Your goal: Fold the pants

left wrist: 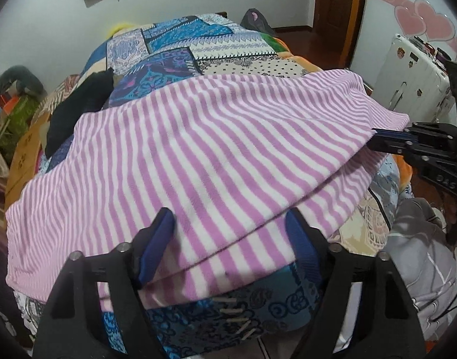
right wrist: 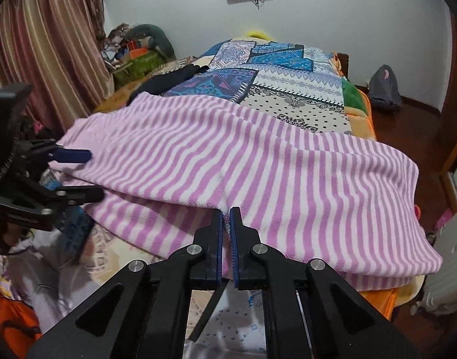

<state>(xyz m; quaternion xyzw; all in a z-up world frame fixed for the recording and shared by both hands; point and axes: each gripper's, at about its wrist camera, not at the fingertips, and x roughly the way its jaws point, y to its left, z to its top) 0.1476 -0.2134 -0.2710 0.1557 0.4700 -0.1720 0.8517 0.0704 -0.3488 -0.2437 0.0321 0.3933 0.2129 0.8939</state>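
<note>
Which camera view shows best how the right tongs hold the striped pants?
The right wrist view: the right tongs are shut on the near edge of the striped pants. The left wrist view shows those tongs only from the side, tips half under the cloth.

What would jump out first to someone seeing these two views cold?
The pink-and-white striped pants spread across the patchwork bedspread fill both views. The right gripper is pinched shut at their near edge, while the left gripper straddles the other end, open.
</note>
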